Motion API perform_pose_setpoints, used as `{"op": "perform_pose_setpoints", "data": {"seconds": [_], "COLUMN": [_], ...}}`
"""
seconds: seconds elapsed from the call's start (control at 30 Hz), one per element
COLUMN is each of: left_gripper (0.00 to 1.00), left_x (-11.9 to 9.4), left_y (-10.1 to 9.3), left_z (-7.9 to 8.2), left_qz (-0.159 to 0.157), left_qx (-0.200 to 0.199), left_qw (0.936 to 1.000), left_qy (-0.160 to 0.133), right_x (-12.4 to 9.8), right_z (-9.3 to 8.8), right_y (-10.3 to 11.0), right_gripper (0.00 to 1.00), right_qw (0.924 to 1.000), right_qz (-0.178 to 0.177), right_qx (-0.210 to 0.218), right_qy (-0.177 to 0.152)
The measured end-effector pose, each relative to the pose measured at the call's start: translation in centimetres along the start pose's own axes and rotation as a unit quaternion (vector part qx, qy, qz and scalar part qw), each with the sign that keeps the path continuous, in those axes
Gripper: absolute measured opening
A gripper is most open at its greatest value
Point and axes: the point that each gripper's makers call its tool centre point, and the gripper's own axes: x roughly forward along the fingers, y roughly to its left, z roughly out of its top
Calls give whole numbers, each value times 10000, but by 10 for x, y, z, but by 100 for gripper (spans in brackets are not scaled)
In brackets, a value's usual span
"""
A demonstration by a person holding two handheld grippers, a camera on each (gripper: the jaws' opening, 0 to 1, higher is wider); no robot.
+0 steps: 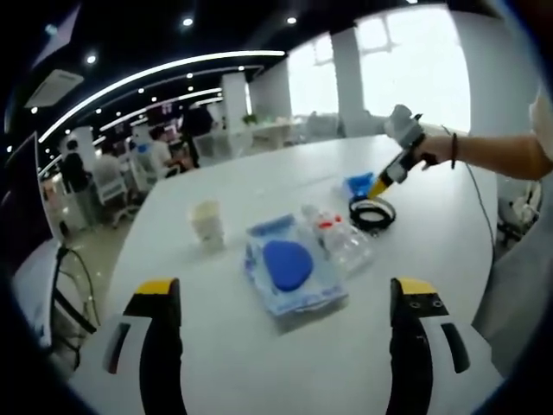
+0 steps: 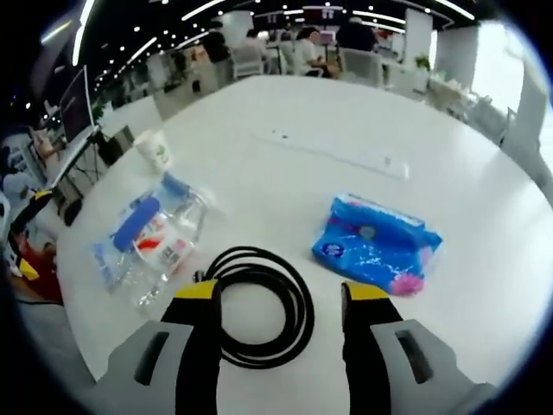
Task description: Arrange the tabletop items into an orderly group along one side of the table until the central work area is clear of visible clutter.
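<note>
In the left gripper view the left gripper (image 1: 282,346) hangs over the near edge of the big white table (image 1: 259,363); its two black jaws with yellow tips stand wide apart and have hold of nothing; going from left to right on the table there is a small white paper cup (image 1: 207,222), then a clear flat pack with a blue oval thing inside (image 1: 289,270), then a clear plastic bottle lying down (image 1: 339,238) just beside the pack, then a black coiled cable (image 1: 372,212), and a blue tissue pack (image 1: 358,183) just behind the cable, closer to the far edge; a person's hand (image 1: 436,149) comes in over the right edge holding the right gripper (image 1: 380,185), which points down just above the cable. In the right gripper view the right gripper (image 2: 281,298) has its jaws open, one on each side of the black coiled cable (image 2: 259,303); I cannot tell if they touch it, and they do not squeeze it; the paper cup (image 2: 154,149) sits by the left edge of the table (image 2: 346,121), the clear pack (image 2: 130,229) and the bottle (image 2: 168,238) lie side by side near that edge, the cable is in the middle at the near edge, and the blue tissue pack (image 2: 376,242) lies to the right, apart from the cable.
</note>
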Motion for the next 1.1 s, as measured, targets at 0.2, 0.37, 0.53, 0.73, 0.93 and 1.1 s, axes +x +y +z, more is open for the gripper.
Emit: {"op": "perform_pose_setpoints", "data": {"seconds": [0.2,0.37,0.53,0.73,0.93,1.1], "left_gripper": [99,98,98,97,97,96], "left_x": [-3,-6,-8,-10,-13,-13], "left_y": [1,3,2,3,15,16], "left_z": [10,17,22,24,28,28], "left_qz": [16,62,42,-41,4,9], "left_qx": [-9,-124,-118,-86,-184,-278], "left_qw": [10000,9998,9998,9999,9998,9996], "left_qy": [-61,-113,-137,-60,-37,-7], "right_x": [-11,-23,-36,-53,-69,-86], "right_z": [5,7,7,4,0,1], "right_y": [8,15,19,30,45,64], "right_gripper": [73,88,96,99,99,99], "right_qw": [9997,9989,9981,9975,9974,9959], "right_qz": [-1,-1,-56,-105,-15,83], "right_qx": [171,341,365,345,271,272], "right_qy": [-152,-325,-492,-600,-671,-860]}}
